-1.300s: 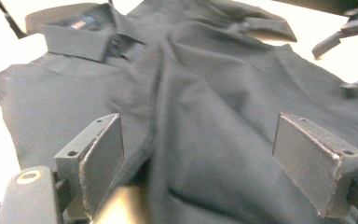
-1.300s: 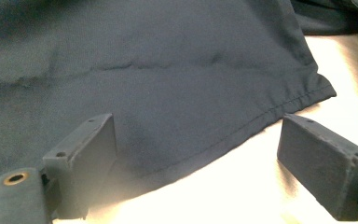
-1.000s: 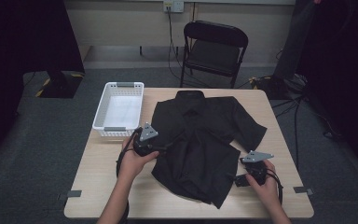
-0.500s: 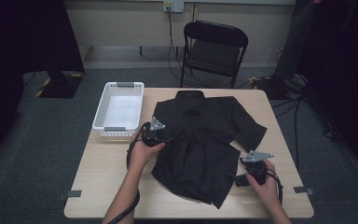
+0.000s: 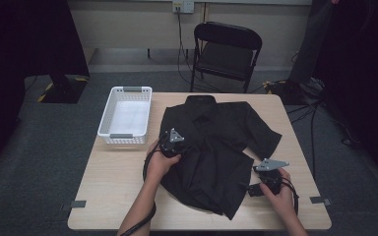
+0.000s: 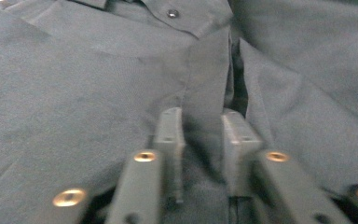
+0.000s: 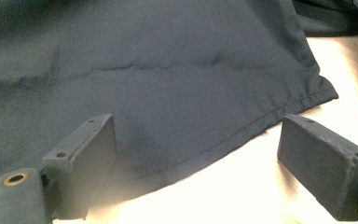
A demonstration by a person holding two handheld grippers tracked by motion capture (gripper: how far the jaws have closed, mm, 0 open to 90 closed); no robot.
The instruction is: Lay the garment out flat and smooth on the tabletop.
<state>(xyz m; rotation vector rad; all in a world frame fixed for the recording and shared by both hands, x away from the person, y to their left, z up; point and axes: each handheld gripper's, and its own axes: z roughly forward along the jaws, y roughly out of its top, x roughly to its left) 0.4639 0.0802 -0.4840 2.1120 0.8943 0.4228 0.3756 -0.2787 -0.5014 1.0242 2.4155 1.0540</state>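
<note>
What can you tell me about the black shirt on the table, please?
The black shirt is a short-sleeved, collared button-up of thin woven cloth, lying on the wooden table with its collar toward the chair side. Its lower part is folded over at an angle. The left gripper pinches a fold near the button placket, jaws nearly closed on cloth. The right gripper sits open at a stitched hem, one jaw on the fabric.

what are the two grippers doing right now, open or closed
Left gripper: closed on a fold of the black shirt.
Right gripper: open, fingers wide apart over the shirt's hem, holding nothing.
</note>
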